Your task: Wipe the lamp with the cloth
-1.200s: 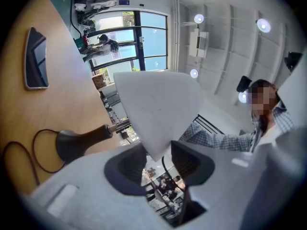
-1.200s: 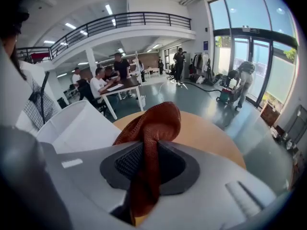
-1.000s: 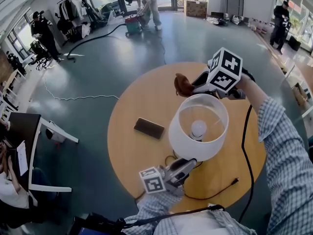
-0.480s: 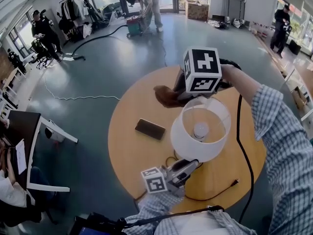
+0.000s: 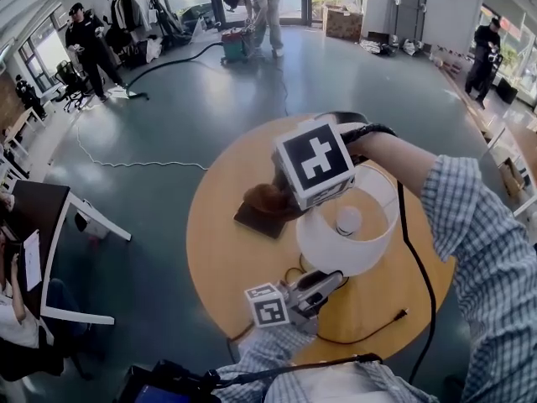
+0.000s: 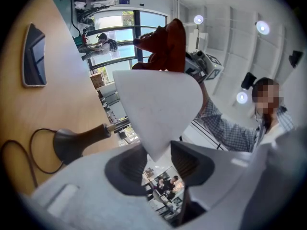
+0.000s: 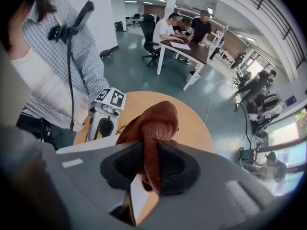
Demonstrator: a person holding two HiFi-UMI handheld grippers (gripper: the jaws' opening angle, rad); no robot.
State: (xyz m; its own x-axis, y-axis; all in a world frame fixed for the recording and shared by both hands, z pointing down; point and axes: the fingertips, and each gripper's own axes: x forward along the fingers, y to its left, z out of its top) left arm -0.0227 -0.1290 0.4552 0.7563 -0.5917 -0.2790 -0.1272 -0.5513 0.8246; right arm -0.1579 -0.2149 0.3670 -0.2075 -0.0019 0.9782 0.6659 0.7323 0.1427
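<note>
The lamp's white shade [image 5: 329, 247] stands on the round wooden table [image 5: 205, 250], its bulb [image 5: 348, 219] showing inside. My right gripper [image 5: 281, 193] is shut on a brown cloth [image 5: 267, 198] [image 7: 154, 121] and points down at the shade's far-left rim. The cloth bunches between its pads [image 7: 125, 163]. In the left gripper view the cloth [image 6: 165, 44] hangs over the shade's top edge. My left gripper [image 5: 329, 277] [image 6: 158, 163] sits at the shade's near rim, and the shade [image 6: 156, 107] wedges between its pads. The lamp's dark base [image 6: 72, 143] rests on the table.
A dark phone [image 5: 252, 222] [image 6: 34, 56] lies on the table, half hidden by the cloth in the head view. A black cord [image 5: 369, 332] trails over the table's near right. A white-legged desk [image 5: 67, 225] stands to the left; people work far across the floor.
My right gripper has swung left round the shade's far rim with the cloth, rolling as it went, and now overlaps the phone. The left gripper has stayed put.
</note>
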